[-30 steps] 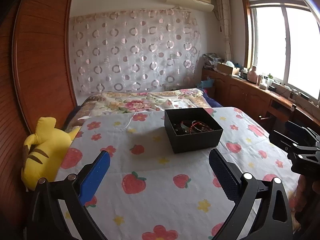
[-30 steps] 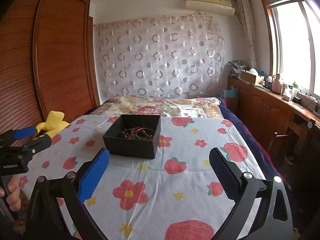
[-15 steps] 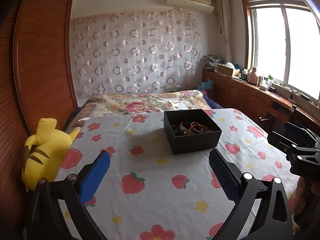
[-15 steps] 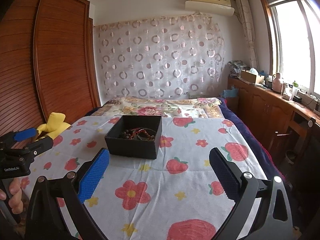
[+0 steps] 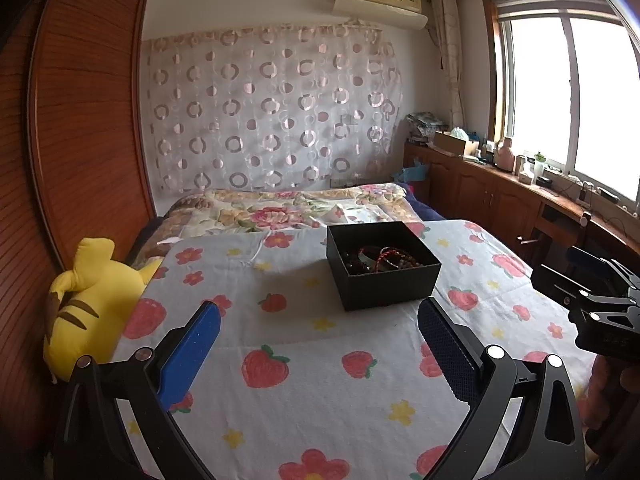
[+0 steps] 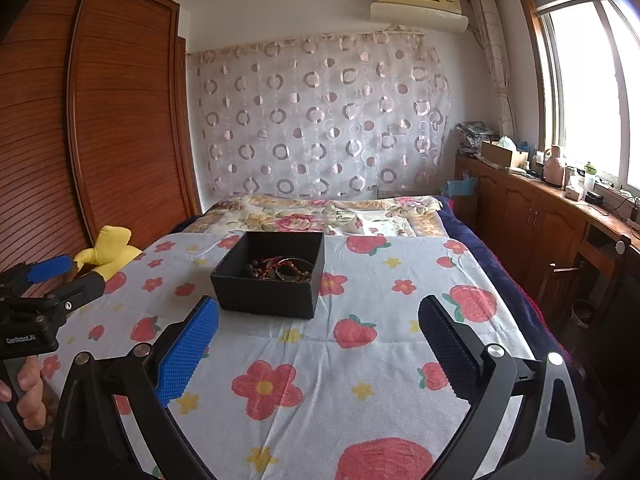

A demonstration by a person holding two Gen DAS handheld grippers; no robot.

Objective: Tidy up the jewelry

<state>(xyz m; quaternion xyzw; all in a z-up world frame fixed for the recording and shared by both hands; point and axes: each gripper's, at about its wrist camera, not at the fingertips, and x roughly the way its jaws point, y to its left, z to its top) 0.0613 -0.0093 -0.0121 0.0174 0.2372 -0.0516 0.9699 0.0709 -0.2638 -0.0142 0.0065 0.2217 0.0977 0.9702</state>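
Since second ago, both views drifted slightly; box unmoved. We hold left gripper (image 5: 318,332) and right gripper (image 6: 318,326) jaws wide apart, empty. Beaded bracelets (image 6: 280,269) heaped inside open black square cardboard box (image 5: 390,286) on strawberry-print bedsheet (image 6: 360,360). None loose outside; sorted or awaiting, unclear.

We see bed sheet (image 5: 320,396) with strawberry and flower print, yellow plush toy (image 5: 90,300) at its left edge beside wooden wardrobe (image 6: 120,120), circle-pattern curtain (image 5: 272,116), air conditioner (image 6: 418,2), bright window (image 5: 572,96).
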